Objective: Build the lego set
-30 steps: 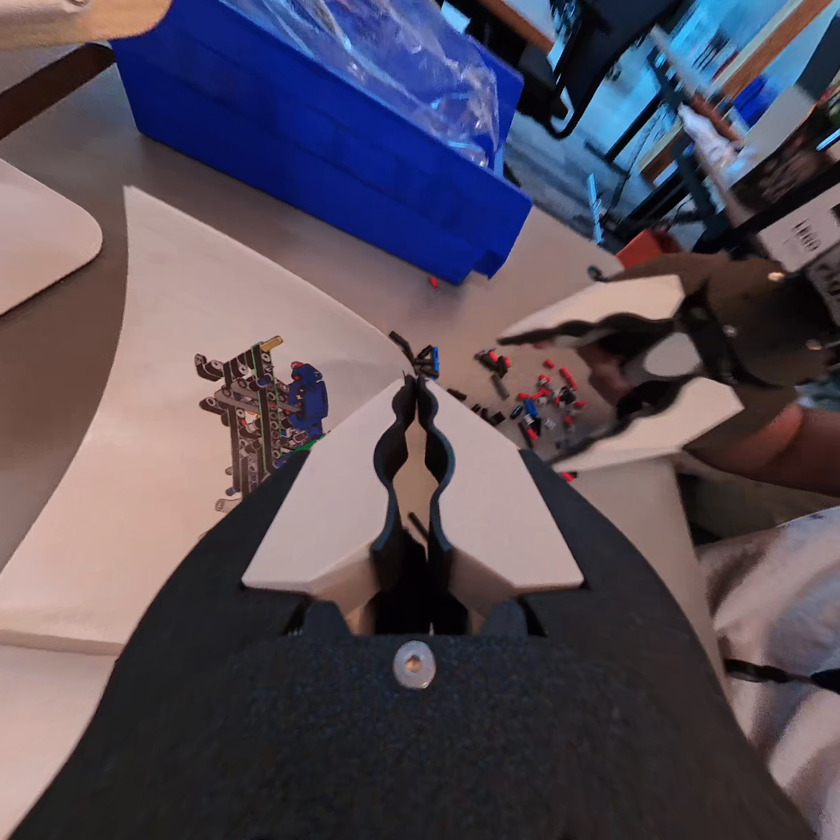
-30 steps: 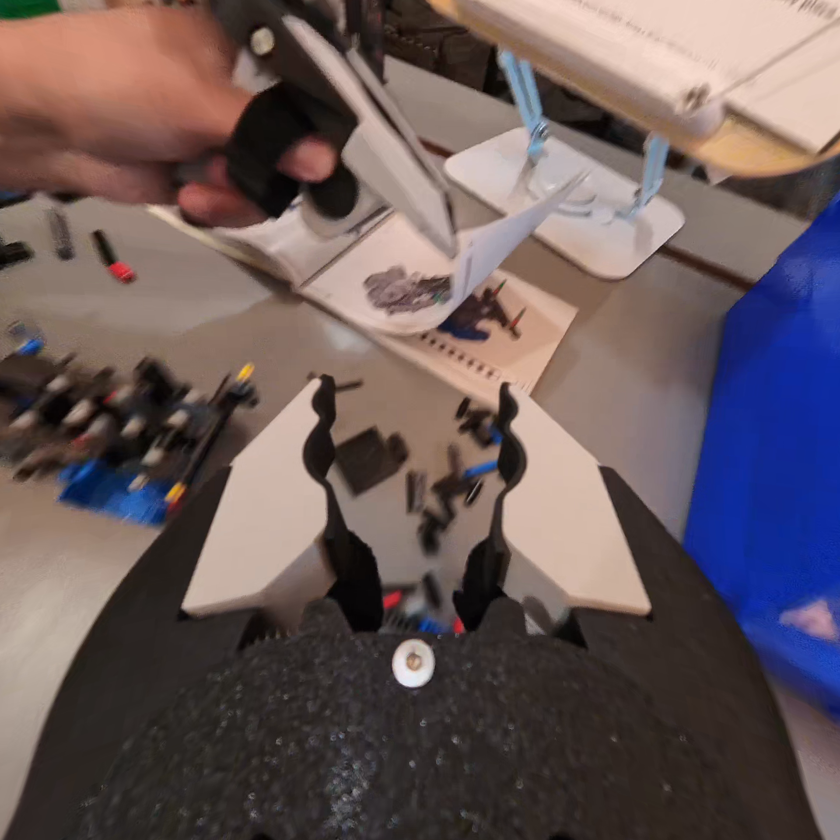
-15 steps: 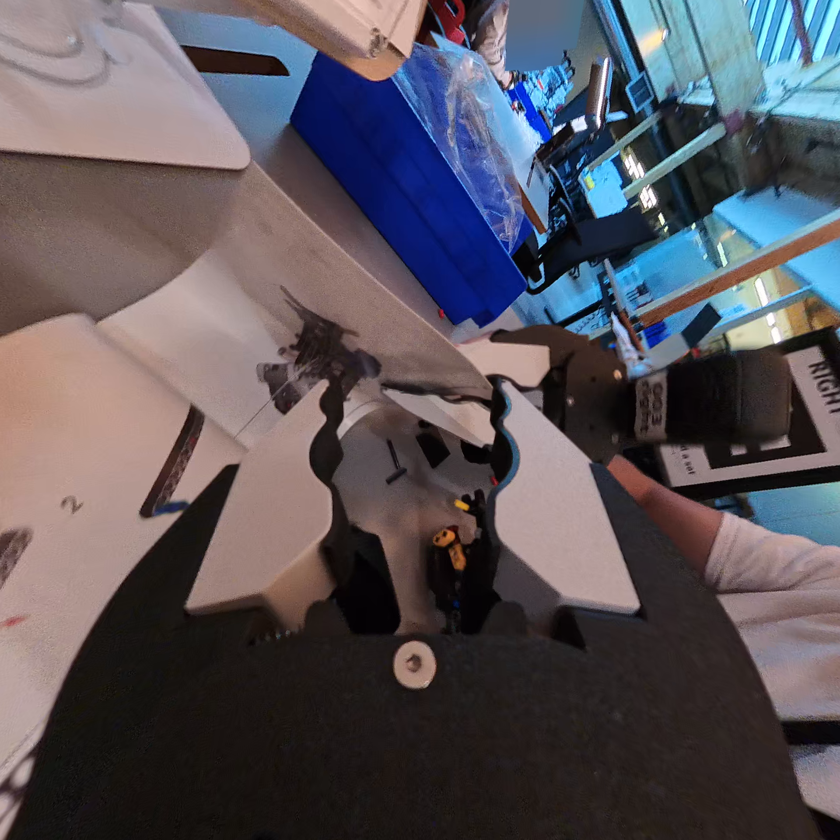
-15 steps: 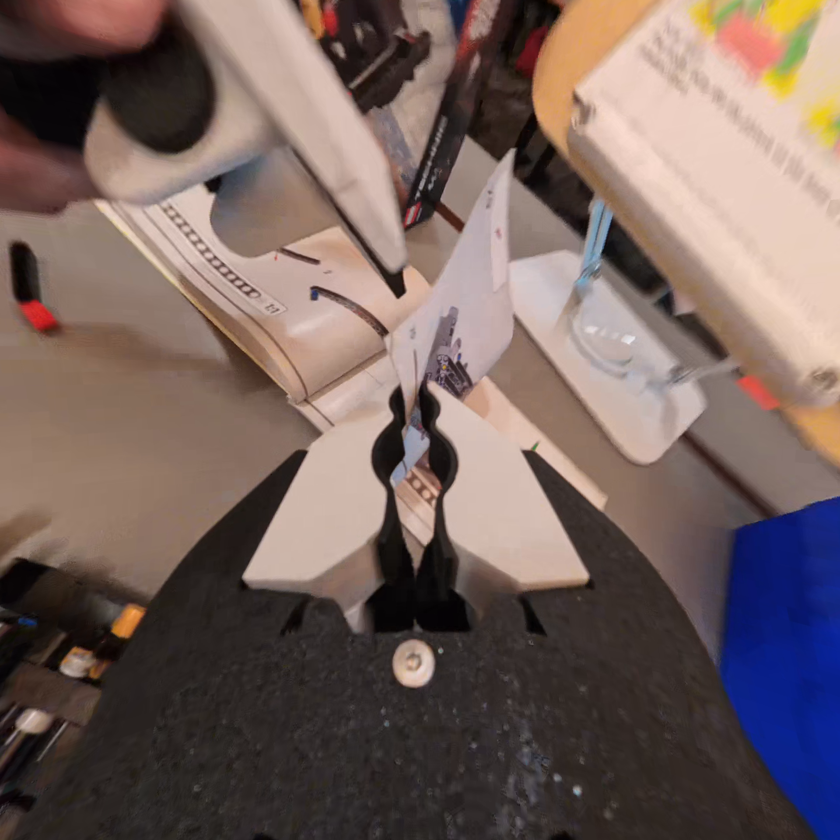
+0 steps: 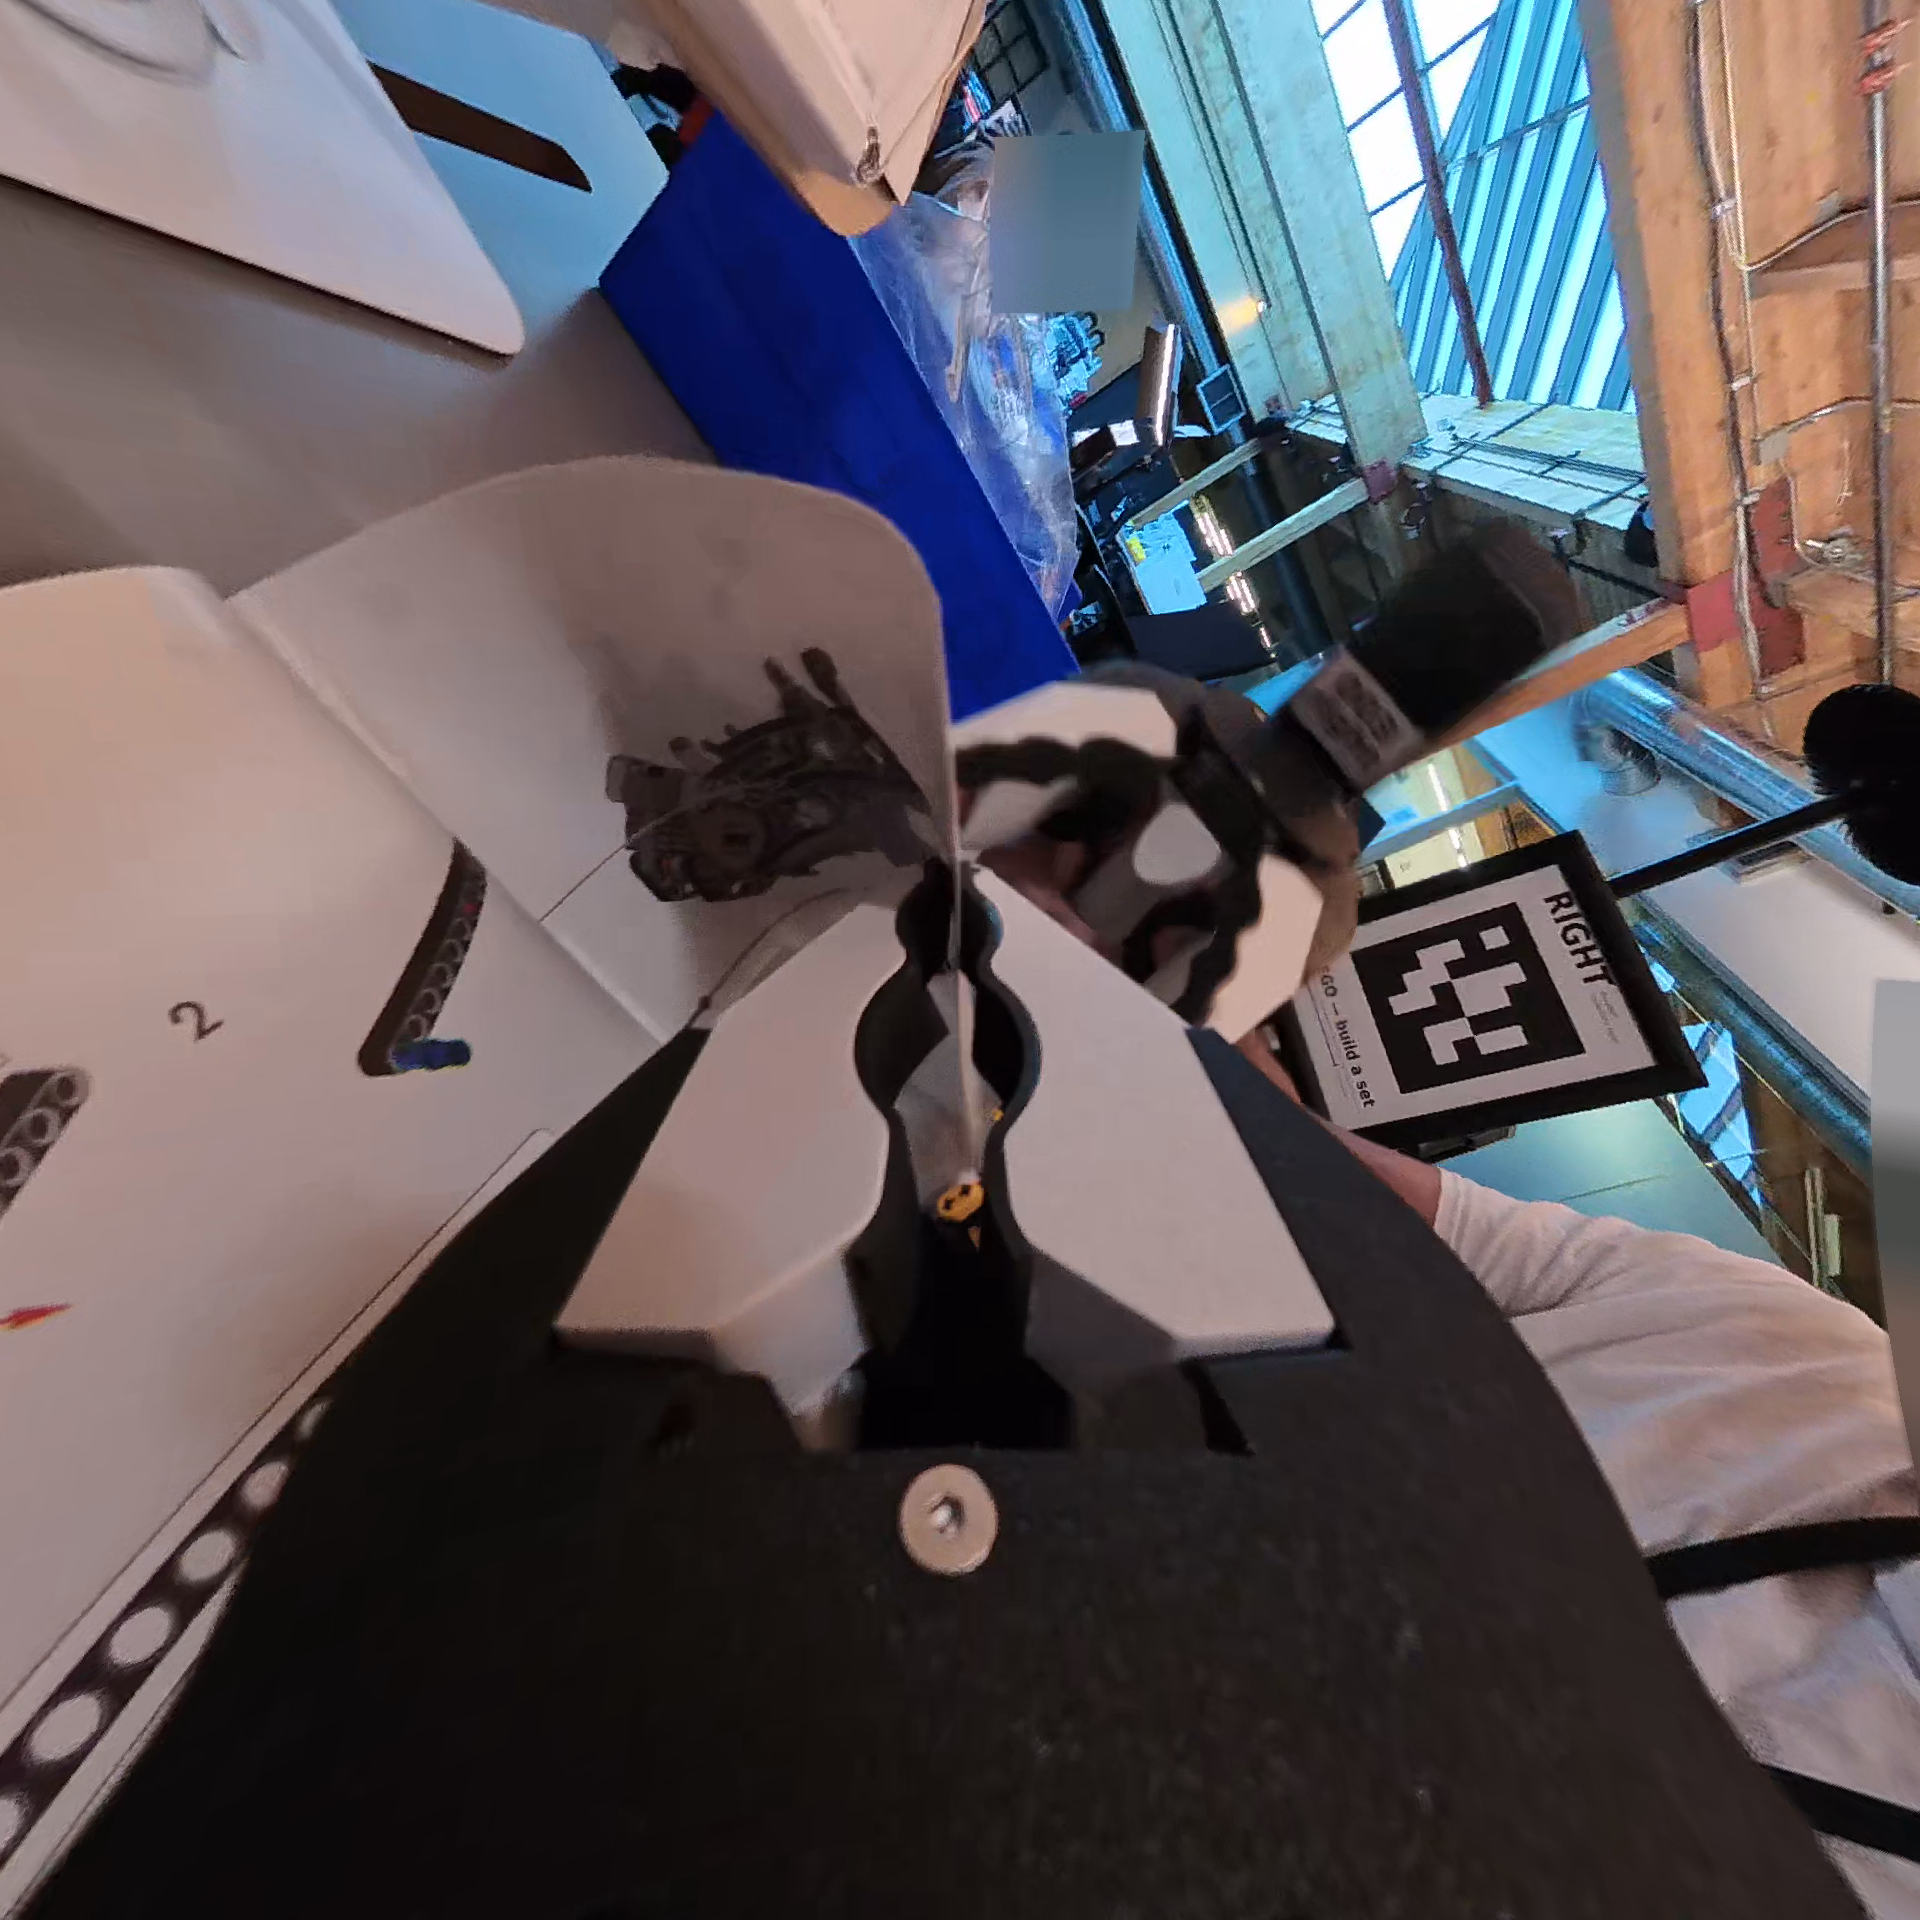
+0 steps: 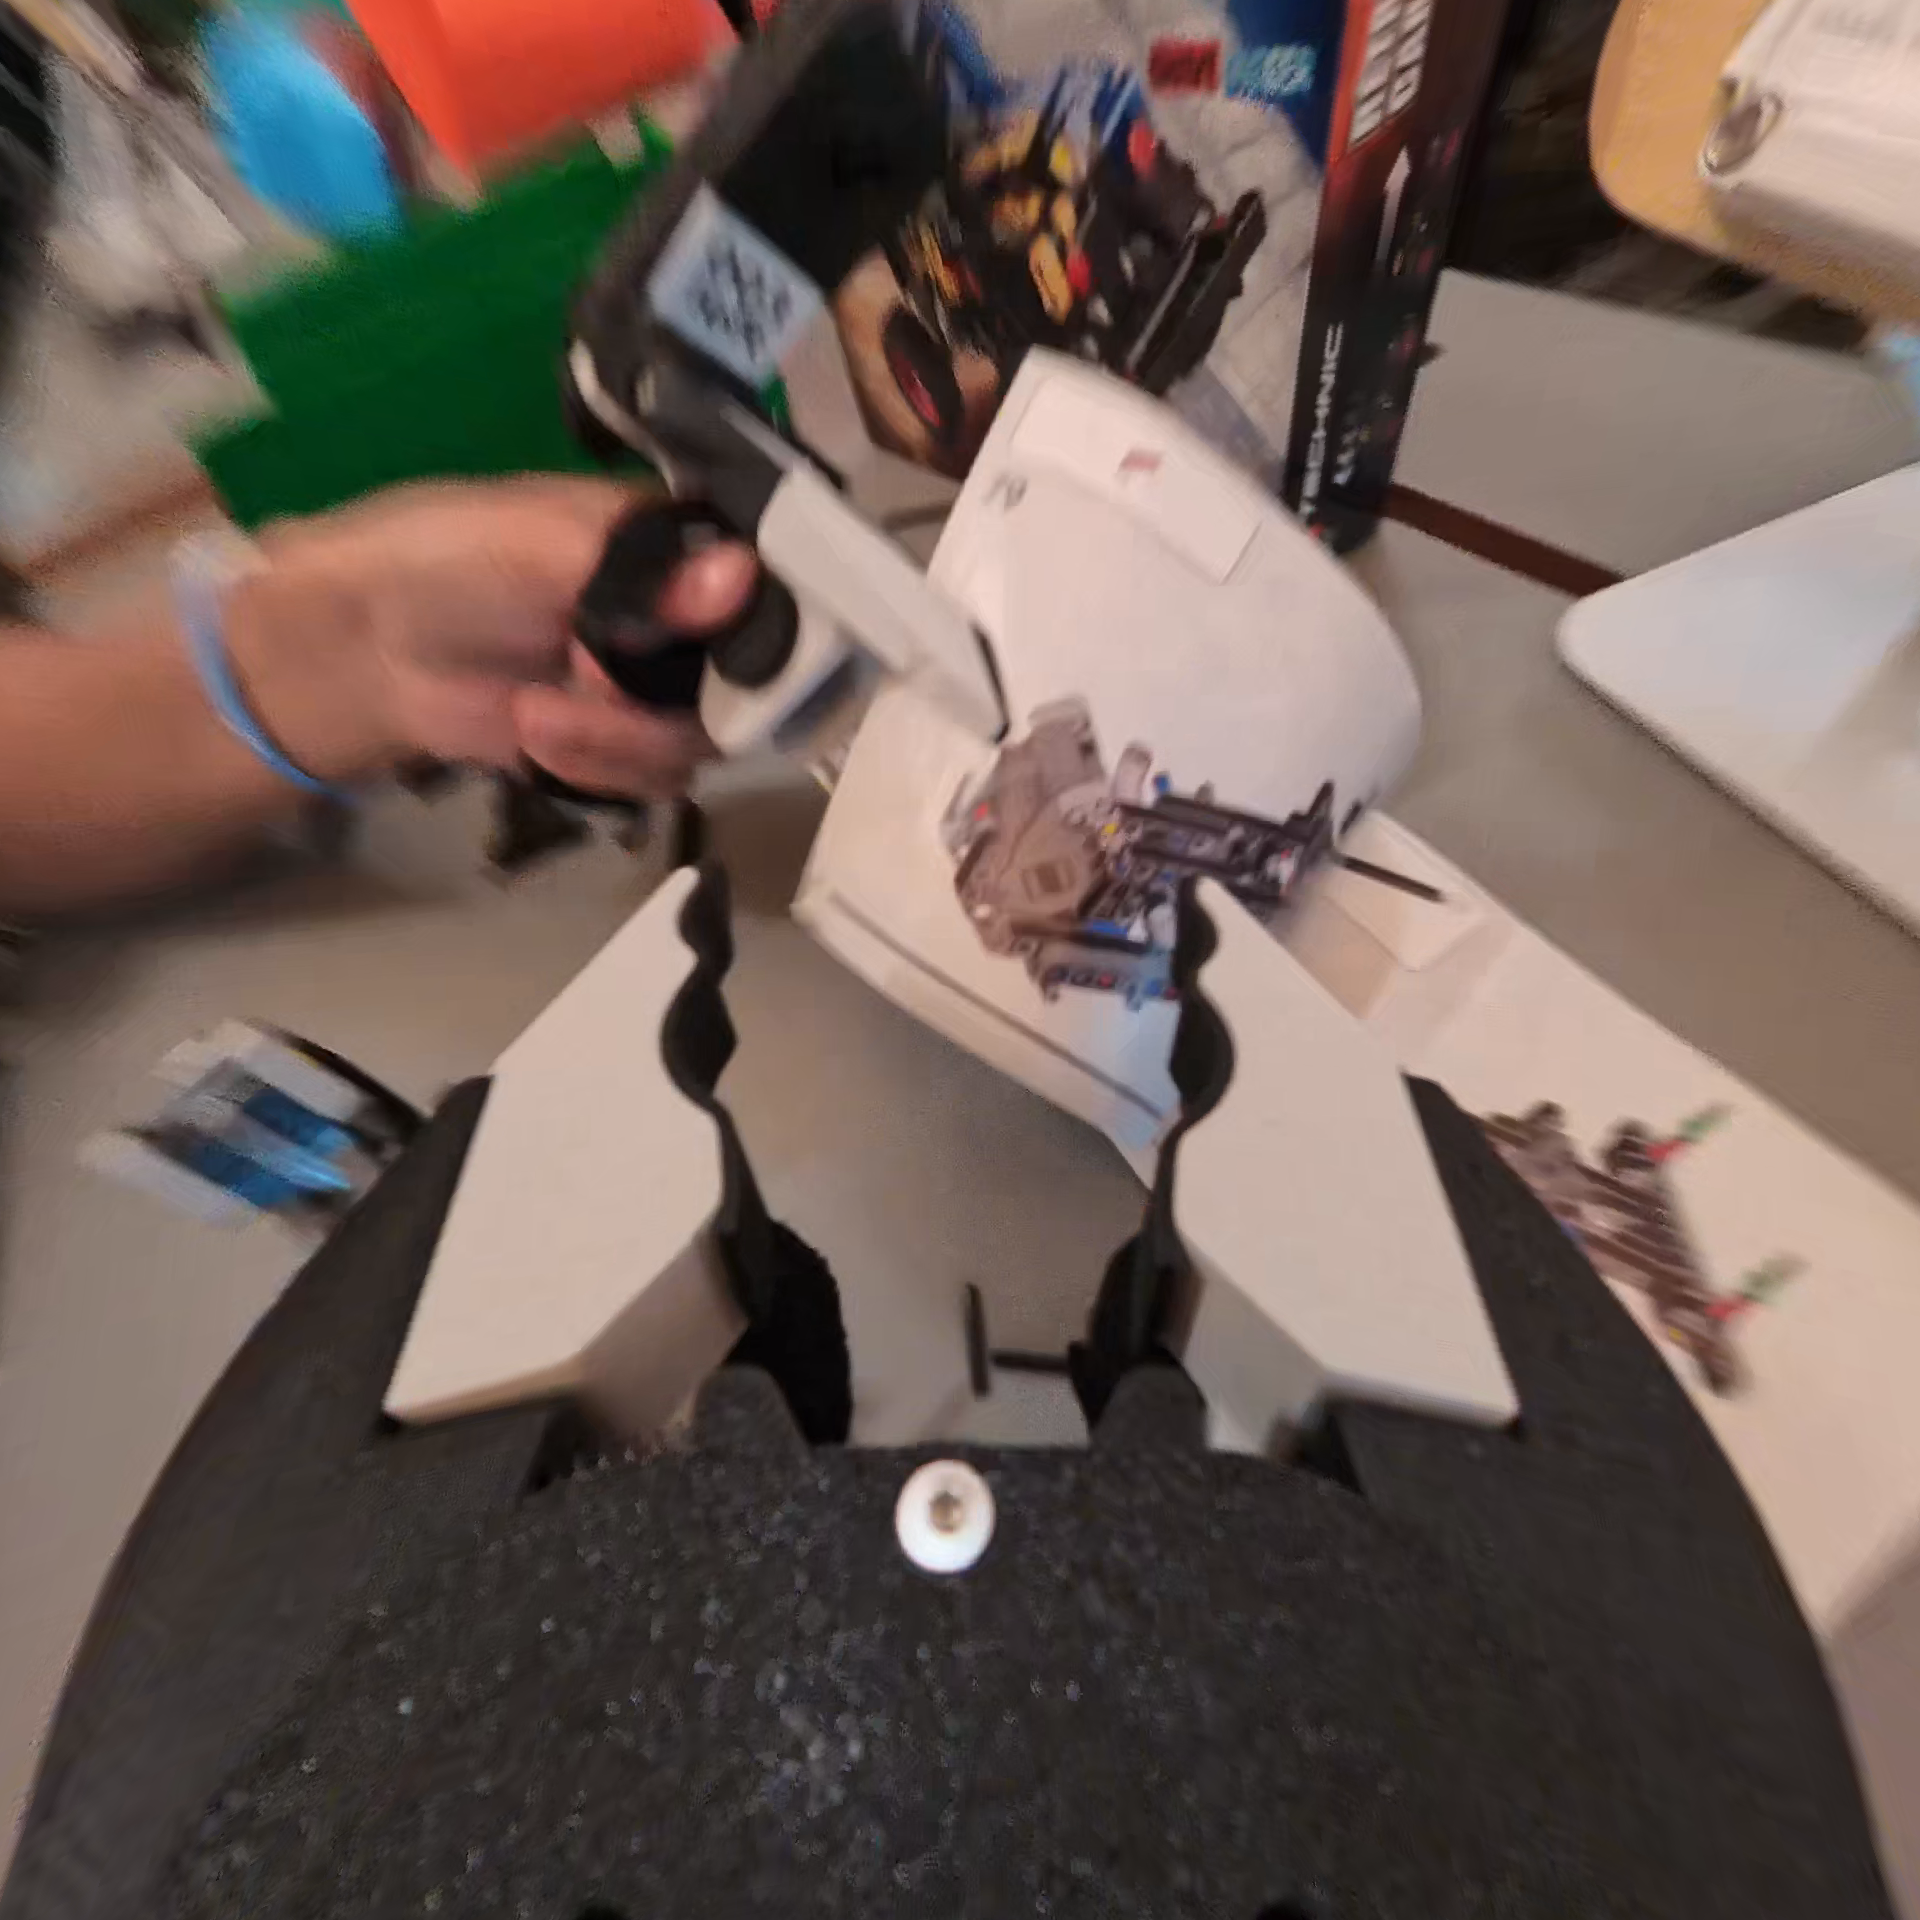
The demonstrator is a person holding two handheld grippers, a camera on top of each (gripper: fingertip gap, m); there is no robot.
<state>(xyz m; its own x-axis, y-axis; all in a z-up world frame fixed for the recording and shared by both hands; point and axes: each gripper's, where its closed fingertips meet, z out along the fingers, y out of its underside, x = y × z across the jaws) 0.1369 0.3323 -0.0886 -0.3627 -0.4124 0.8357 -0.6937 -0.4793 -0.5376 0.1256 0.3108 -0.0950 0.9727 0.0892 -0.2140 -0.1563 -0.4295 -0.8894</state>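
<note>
While clenched on one manual page [image 5: 727, 665], left claw [image 5: 951, 914]; right claw [image 6: 951, 914] released.

white booklet page [image 5: 582, 665], blue bin [image 5: 790, 343], green board [image 6: 416, 343]

Right wrist view is smearing pretty badly: the person's hand [image 6: 447, 634] and the left hand-held gripper [image 6: 971, 691] it's holding are blurring out, same with the loose pieces [image 6: 249, 1127] on the bench [image 6: 935, 1091]. The instruction booklet [image 5: 312, 935] is getting cut off by the left edge and partly hiding behind the gripper body.
</note>
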